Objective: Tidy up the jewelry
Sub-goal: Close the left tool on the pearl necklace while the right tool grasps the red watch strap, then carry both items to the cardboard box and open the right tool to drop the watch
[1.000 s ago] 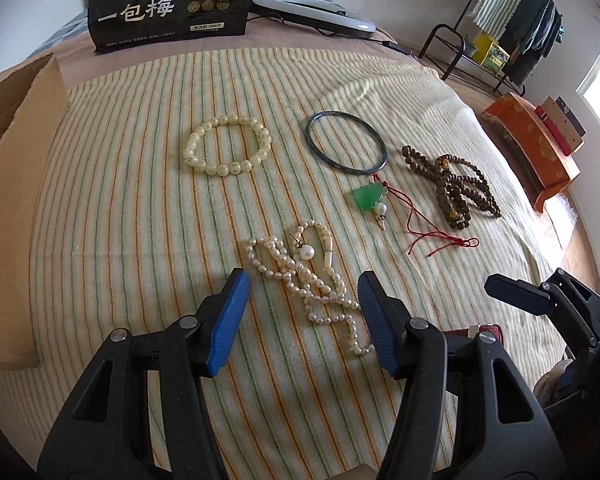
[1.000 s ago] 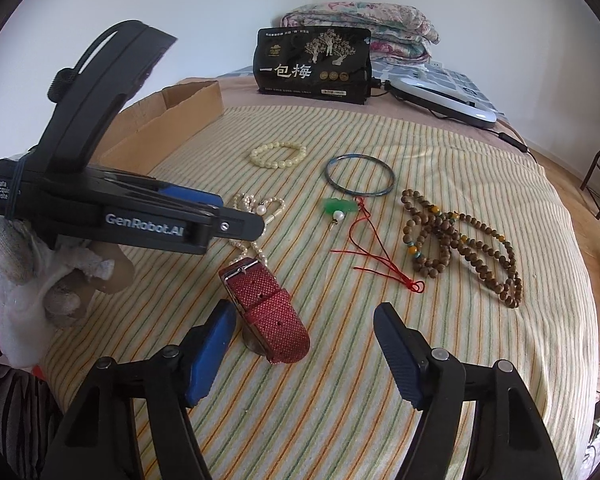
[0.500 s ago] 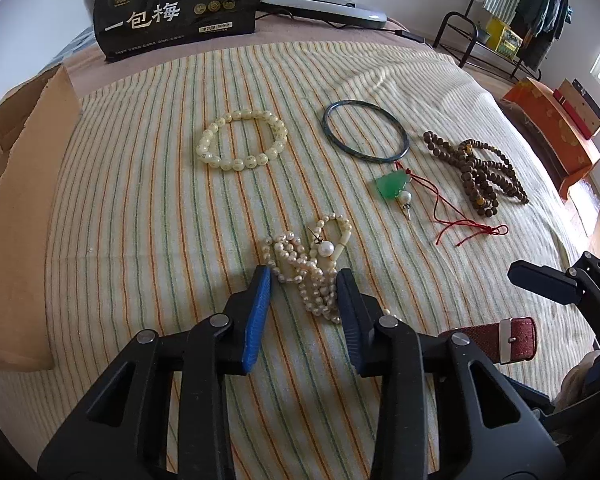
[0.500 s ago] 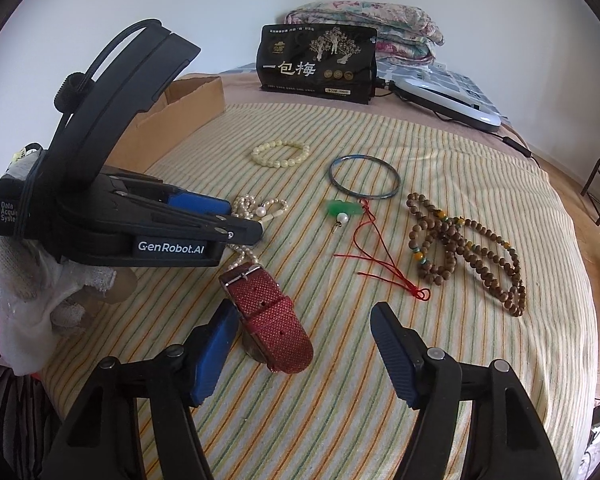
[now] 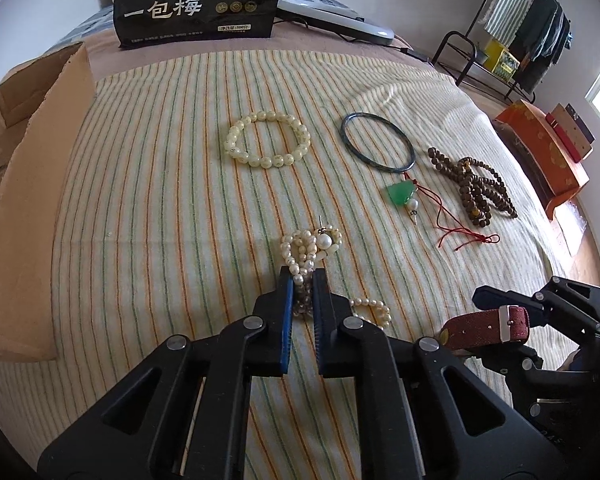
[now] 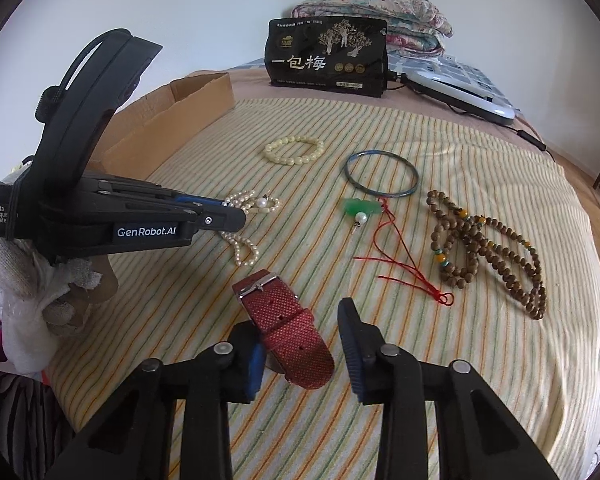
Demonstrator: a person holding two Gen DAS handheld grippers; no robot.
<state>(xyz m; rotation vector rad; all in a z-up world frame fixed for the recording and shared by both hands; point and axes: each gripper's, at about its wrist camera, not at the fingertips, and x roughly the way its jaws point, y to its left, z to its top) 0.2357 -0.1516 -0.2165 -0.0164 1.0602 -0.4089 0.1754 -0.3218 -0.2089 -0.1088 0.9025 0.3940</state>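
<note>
The left claw is closed tight on a pearl necklace at centre frame on the striped bed cover. The right claw gapes wide around a red watch strap. Lifting slowly should stop loose strands snagging.

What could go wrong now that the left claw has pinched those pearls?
The left gripper grips only a few strands of the pearl necklace; a loop trails beside it, so lifting may let it slip or swing. The loose pearl pin lying on the pile could drop off. The open right gripper straddles the red watch strap, close to that trailing loop.
</note>
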